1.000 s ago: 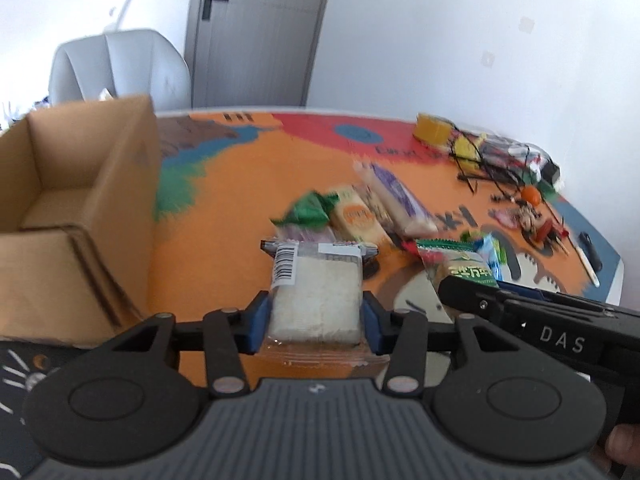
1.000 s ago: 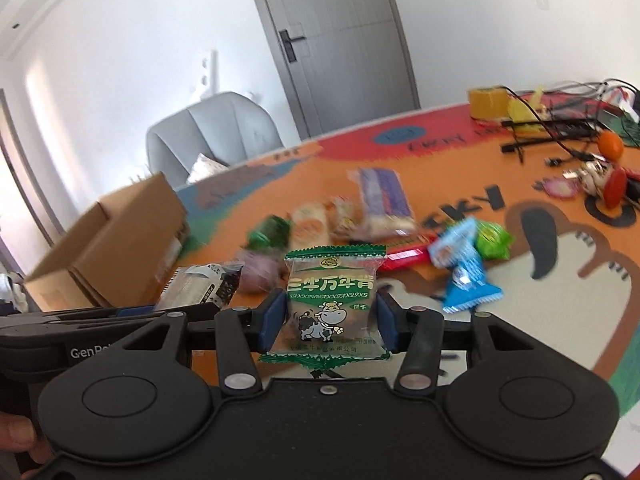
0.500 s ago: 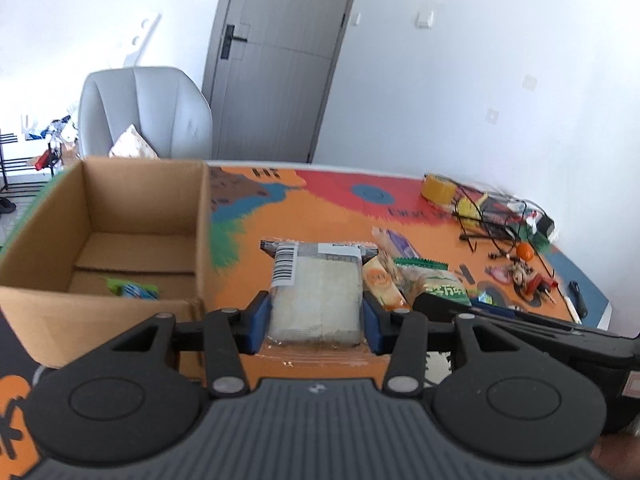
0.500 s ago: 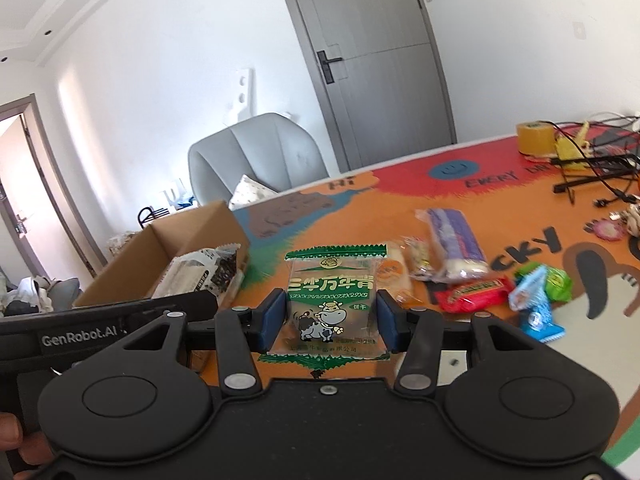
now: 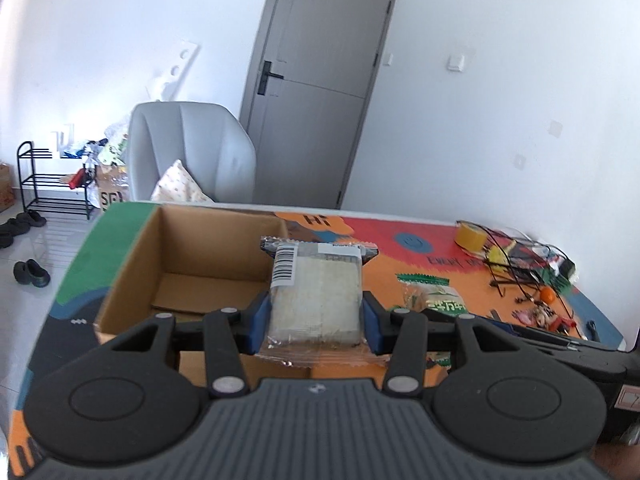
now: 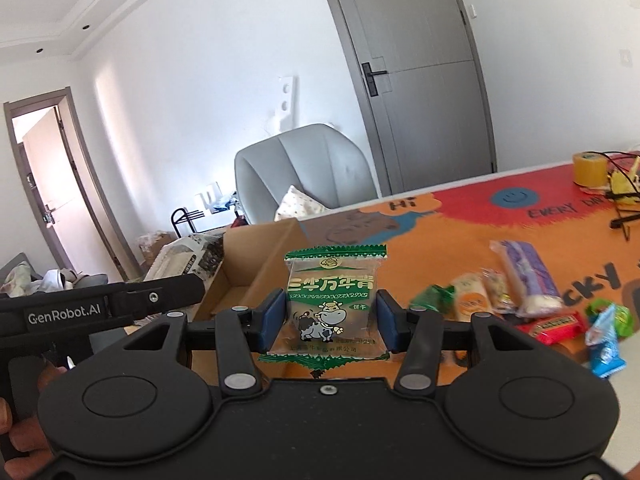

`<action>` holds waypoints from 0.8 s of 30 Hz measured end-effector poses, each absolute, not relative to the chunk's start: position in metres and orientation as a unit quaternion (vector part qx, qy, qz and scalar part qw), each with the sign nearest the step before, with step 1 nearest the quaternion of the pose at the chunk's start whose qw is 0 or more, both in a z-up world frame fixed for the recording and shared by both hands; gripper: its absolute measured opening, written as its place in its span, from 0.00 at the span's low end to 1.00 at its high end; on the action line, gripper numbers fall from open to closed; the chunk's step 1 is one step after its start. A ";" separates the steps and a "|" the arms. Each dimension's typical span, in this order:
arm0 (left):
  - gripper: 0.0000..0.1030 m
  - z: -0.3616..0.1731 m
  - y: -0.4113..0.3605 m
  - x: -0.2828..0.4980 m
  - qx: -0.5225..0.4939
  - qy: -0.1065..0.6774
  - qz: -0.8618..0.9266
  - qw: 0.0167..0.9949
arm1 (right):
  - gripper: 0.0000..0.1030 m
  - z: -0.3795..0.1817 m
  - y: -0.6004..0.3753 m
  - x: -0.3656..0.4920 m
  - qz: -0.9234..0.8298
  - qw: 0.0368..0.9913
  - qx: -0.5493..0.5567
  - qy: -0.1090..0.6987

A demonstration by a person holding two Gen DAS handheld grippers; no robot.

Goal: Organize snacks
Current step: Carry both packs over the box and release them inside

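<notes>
right wrist view: right gripper clamps green cow-print biscuit packet; neighbouring tool reads "genrobot.ai".

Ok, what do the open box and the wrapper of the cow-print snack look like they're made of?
The box: plain brown corrugated cardboard, matte, with raw cut edges and folded bottom flaps. The cow-print snack wrapper: thin plastic film, probably, glossy and partly see-through, with green zigzag-cut sealed ends. It is pinched in the right gripper.

Each wrist camera looks forward and slightly down along its own tongs, close above the tabletop. Both views share the cardboard box, grey chair and door.
</notes>
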State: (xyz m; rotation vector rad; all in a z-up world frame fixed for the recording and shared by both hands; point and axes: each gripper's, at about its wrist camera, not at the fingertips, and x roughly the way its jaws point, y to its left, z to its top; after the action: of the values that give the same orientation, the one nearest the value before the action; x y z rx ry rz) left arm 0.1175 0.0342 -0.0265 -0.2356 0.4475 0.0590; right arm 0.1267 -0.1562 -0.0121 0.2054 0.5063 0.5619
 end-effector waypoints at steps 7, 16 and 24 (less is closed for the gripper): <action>0.45 -0.023 0.060 0.110 -0.124 0.209 0.053 0.969 | 0.47 -0.008 -0.131 0.131 0.288 0.921 0.094 0.244; 0.45 -0.028 0.096 0.117 -0.142 0.210 0.080 0.964 | 0.48 -0.005 -0.100 0.138 0.307 0.917 0.078 0.244; 0.45 -0.037 0.114 0.136 -0.146 0.223 0.083 0.960 | 0.48 -0.007 -0.077 0.148 0.310 0.916 0.067 0.245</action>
State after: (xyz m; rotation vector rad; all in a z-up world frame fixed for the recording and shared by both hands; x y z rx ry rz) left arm 0.1362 0.1143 -0.0369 -0.2959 0.4516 0.1672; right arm 0.1482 -0.0769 -0.0073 0.1373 0.5038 0.6386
